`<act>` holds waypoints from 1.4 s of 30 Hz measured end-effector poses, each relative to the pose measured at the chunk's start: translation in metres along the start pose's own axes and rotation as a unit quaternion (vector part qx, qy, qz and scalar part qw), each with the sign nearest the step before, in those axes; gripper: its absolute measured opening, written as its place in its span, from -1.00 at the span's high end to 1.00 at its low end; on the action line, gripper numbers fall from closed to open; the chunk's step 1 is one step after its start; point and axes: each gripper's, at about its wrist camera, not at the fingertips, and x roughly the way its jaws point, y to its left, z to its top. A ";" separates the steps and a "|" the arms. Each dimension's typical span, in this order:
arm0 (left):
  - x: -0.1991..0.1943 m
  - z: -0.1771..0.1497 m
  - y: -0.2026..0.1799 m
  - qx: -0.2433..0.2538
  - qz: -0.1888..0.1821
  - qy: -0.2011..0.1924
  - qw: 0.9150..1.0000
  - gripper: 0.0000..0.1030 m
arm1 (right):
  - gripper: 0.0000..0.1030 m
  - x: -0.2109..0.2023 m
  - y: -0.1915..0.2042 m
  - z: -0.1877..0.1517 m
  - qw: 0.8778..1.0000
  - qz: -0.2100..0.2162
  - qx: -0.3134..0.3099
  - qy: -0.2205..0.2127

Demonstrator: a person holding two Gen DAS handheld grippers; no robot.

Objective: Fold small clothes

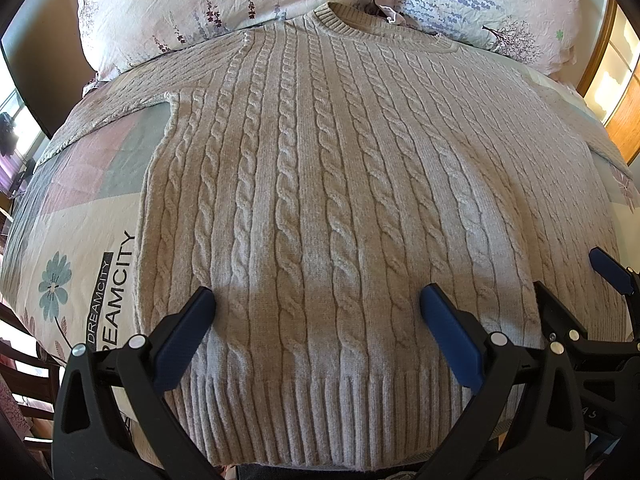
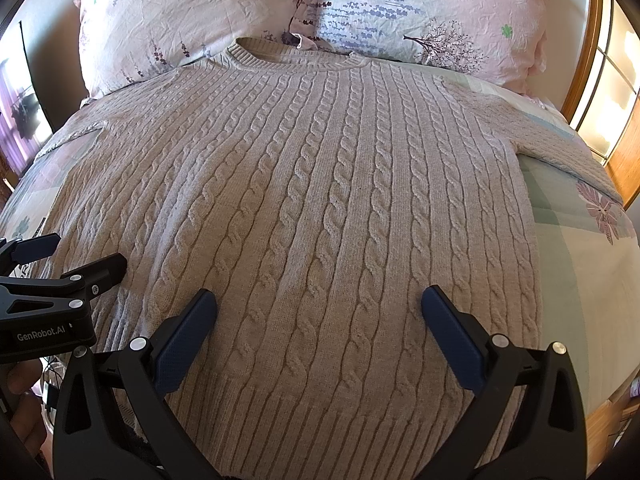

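Observation:
A beige cable-knit sweater [image 1: 320, 184] lies flat and face up on the bed, collar toward the pillows, sleeves spread to both sides. It also fills the right wrist view [image 2: 320, 200]. My left gripper [image 1: 318, 300] is open above the sweater's lower left part, near the ribbed hem. My right gripper [image 2: 318, 300] is open above the lower right part. Neither holds anything. The right gripper shows at the right edge of the left wrist view [image 1: 576, 280], and the left gripper at the left edge of the right wrist view [image 2: 80, 256].
Two floral pillows [image 1: 200, 12] [image 2: 420, 20] lie behind the collar. The patterned bedsheet [image 1: 80, 240] [image 2: 580, 260] shows on either side of the sweater. A wooden frame [image 2: 592, 60] stands at the right, a dark wooden chair [image 1: 24, 360] at the lower left.

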 end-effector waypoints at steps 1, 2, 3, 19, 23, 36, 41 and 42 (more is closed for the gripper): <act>0.000 0.000 0.000 0.000 0.000 0.000 1.000 -0.97 | -0.97 0.000 0.000 0.000 1.000 0.000 0.000 0.000; 0.000 0.000 0.000 0.000 0.000 0.000 1.000 -0.97 | -0.97 0.000 0.000 0.000 1.000 0.000 0.000 0.000; 0.000 0.000 0.000 0.000 0.000 0.000 1.000 -0.97 | -0.97 0.000 0.000 0.000 1.000 0.000 0.000 0.000; -0.002 -0.001 -0.001 0.002 -0.001 -0.007 1.000 -0.97 | -0.97 -0.001 0.000 -0.001 1.000 0.005 -0.008 -0.009; -0.004 -0.002 0.000 0.004 -0.001 -0.007 1.000 -0.97 | -0.97 0.000 0.000 0.000 1.000 0.010 -0.015 -0.014; -0.011 0.057 0.106 -0.094 -0.006 -0.070 0.993 -0.97 | -0.92 -0.035 -0.240 0.069 0.954 -0.032 0.267 -0.131; 0.000 0.081 0.180 -0.171 -0.011 -0.130 0.977 -0.97 | -0.03 0.007 -0.393 0.073 0.878 -0.070 0.462 -0.101; 0.002 0.083 0.189 -0.172 -0.008 -0.141 0.975 -0.97 | 0.02 0.014 -0.408 0.073 0.869 -0.077 0.480 -0.094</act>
